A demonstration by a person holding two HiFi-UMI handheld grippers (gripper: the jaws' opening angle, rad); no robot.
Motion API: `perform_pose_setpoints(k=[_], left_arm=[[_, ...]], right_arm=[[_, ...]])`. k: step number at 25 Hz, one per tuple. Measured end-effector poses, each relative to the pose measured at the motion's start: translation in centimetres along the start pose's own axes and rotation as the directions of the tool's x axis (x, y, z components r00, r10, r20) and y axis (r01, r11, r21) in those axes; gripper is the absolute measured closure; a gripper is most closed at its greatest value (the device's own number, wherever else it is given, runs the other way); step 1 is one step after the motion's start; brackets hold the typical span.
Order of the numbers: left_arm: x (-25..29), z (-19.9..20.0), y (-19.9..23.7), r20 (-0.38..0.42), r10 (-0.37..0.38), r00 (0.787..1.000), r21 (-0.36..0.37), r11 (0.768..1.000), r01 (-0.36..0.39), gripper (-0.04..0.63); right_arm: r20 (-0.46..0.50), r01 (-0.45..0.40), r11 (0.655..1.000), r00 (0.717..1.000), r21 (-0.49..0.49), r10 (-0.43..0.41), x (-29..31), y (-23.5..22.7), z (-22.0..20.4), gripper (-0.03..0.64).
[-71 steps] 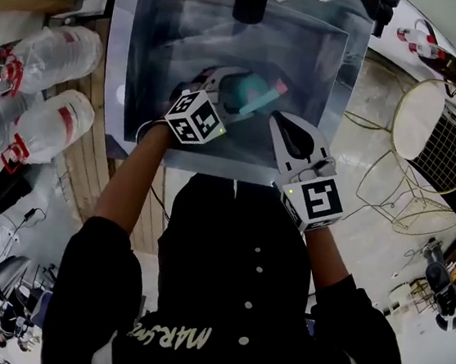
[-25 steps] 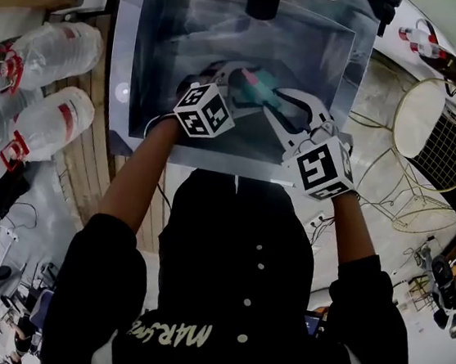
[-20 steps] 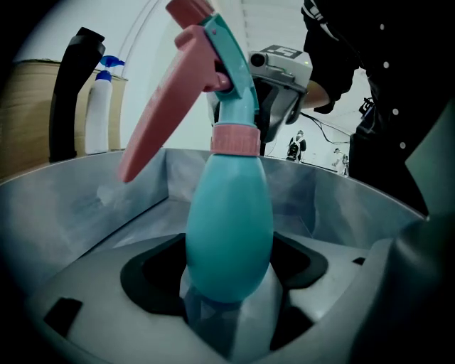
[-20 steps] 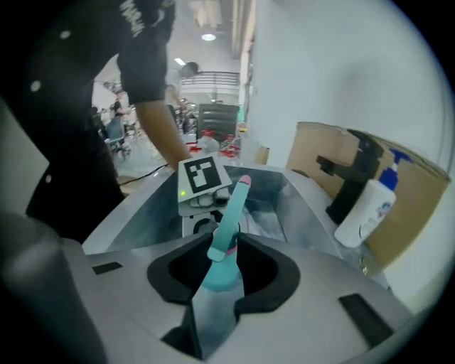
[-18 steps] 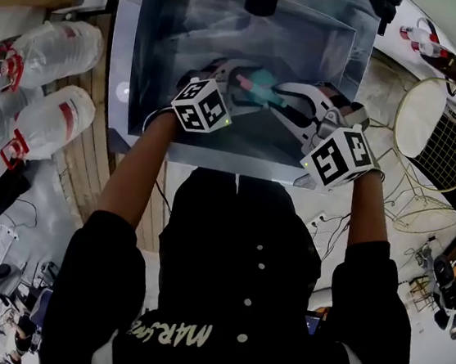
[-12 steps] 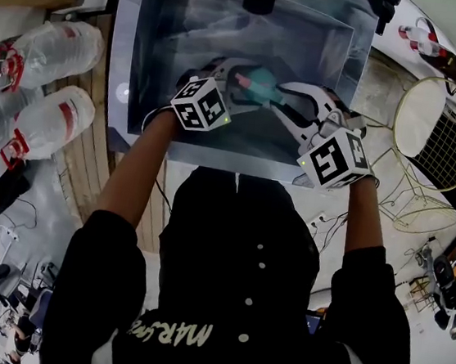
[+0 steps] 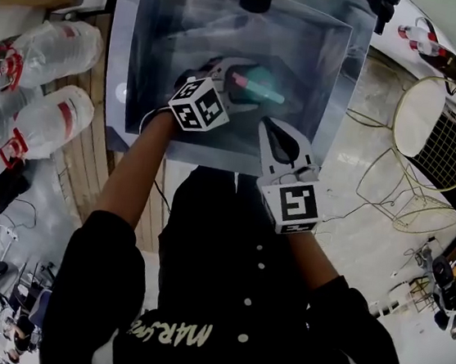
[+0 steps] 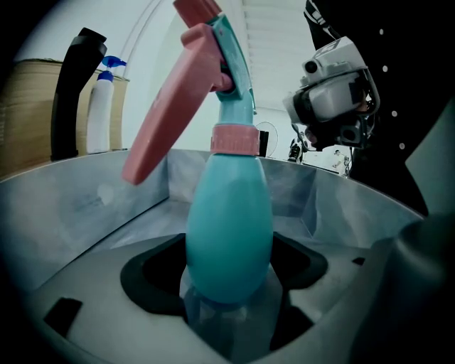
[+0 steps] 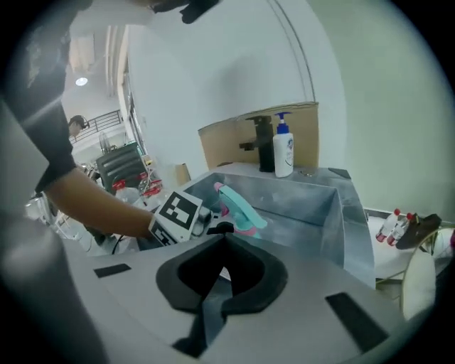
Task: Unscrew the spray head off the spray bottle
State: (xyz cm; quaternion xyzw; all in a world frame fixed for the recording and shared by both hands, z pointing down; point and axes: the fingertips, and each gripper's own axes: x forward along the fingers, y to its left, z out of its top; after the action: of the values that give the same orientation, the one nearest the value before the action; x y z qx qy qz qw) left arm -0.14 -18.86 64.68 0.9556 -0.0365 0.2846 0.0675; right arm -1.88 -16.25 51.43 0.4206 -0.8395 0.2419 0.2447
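Note:
A teal spray bottle [image 7: 264, 88] with a pink trigger and pink collar [image 8: 233, 138] is held inside the steel sink [image 7: 144, 60]. Its spray head [image 8: 213, 43] sits on the neck. My left gripper [image 7: 234, 77] is shut on the bottle's teal body [image 8: 229, 220], holding it up off the sink floor. My right gripper [image 7: 266, 124] hovers over the sink's near edge, apart from the bottle. Its jaws have just closed and meet with nothing between them [image 9: 223, 240]. In the right gripper view the bottle [image 9: 240, 207] lies beyond those tips, beside the left gripper's marker cube [image 9: 178, 212].
A black faucet [image 9: 264, 146] and a white pump bottle [image 9: 284, 153] stand at the sink's back rim. Two large water jugs [image 7: 54, 86] lie on the floor to the left. A gold wire stand [image 7: 433, 124] is on the right.
My right gripper has left the spray head, drawn back toward the near sink edge, rolled, and closed empty. The left gripper and bottle have stayed in place.

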Motion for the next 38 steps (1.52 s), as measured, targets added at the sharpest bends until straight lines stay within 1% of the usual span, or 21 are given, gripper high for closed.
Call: perform_pose_setpoints(k=[2, 4, 7, 8, 10, 19, 24, 26, 28, 29, 32, 34, 36, 38], left_arm=[[0.0, 0.0, 0.0, -0.003, 0.005, 1.0, -0.004, 1.0, -0.005, 0.215], [0.0, 0.0, 0.0, -0.004, 0.011, 1.0, -0.007, 1.0, -0.011, 0.215], [0.0, 0.1, -0.1, -0.003, 0.015, 1.0, -0.008, 1.0, -0.015, 0.215], [0.0, 0.1, -0.2, -0.004, 0.014, 1.0, -0.008, 1.0, -0.014, 0.215], [0.0, 0.2, -0.3, -0.006, 0.011, 1.0, -0.006, 1.0, -0.011, 0.215], [0.3, 0.2, -0.3, 0.003, 0.033, 0.999, -0.037, 0.999, -0.032, 0.216], [0.4, 0.4, -0.2, 0.006, 0.043, 0.999, -0.045, 0.998, -0.043, 0.216], [0.5, 0.5, -0.2, 0.005, 0.046, 0.999, -0.044, 0.998, -0.046, 0.216], [0.5, 0.5, -0.3, 0.004, 0.048, 0.999, -0.042, 0.998, -0.048, 0.216], [0.6, 0.5, -0.3, 0.004, 0.05, 0.999, -0.041, 0.998, -0.05, 0.215], [0.5, 0.4, -0.4, 0.005, 0.058, 0.998, -0.039, 0.998, -0.058, 0.216], [0.6, 0.3, -0.4, 0.002, 0.064, 0.998, -0.042, 0.997, -0.064, 0.216], [0.7, 0.4, -0.4, -0.001, 0.071, 0.997, -0.051, 0.996, -0.071, 0.215], [0.8, 0.6, -0.3, -0.002, 0.079, 0.997, -0.061, 0.995, -0.079, 0.215]], right_arm=[[0.006, 0.045, 0.999, 0.999, 0.005, -0.045, 1.0, -0.1, 0.3, 0.604], [-0.008, 0.092, 0.996, 0.996, 0.022, -0.091, 1.9, -0.5, 0.0, 0.604], [-0.025, 0.136, 0.988, 0.991, 0.077, -0.135, 2.5, -1.1, -0.5, 0.604], [-0.026, 0.147, 0.985, 0.989, 0.085, -0.145, 2.7, -1.2, -0.5, 0.593], [-0.027, 0.158, 0.984, 0.987, 0.083, -0.156, 2.9, -1.4, -0.4, 0.554], [-0.052, 0.197, 0.978, 0.98, 0.069, -0.194, 3.1, -1.5, -0.1, 0.534], [-0.053, 0.199, 0.978, 0.979, 0.056, -0.196, 3.0, -1.7, -0.1, 0.531], [-0.055, 0.218, 0.975, 0.975, 0.047, -0.215, 2.9, -1.9, -0.1, 0.535], [-0.056, 0.244, 0.969, 0.969, 0.05, -0.241, 2.8, -2.2, -0.1, 0.56], [-0.058, 0.253, 0.966, 0.966, 0.055, -0.25, 2.7, -2.2, -0.1, 0.56], [-0.065, 0.255, 0.965, 0.966, 0.065, -0.251, 2.6, -2.0, -0.3, 0.516], [-0.066, 0.252, 0.965, 0.967, 0.067, -0.248, 2.8, -1.8, -0.5, 0.5], [-0.061, 0.273, 0.96, 0.961, 0.055, -0.27, 2.9, -1.9, -0.5, 0.481], [-0.056, 0.319, 0.947, 0.947, 0.036, -0.317, 3.0, -2.2, -0.4, 0.477]])
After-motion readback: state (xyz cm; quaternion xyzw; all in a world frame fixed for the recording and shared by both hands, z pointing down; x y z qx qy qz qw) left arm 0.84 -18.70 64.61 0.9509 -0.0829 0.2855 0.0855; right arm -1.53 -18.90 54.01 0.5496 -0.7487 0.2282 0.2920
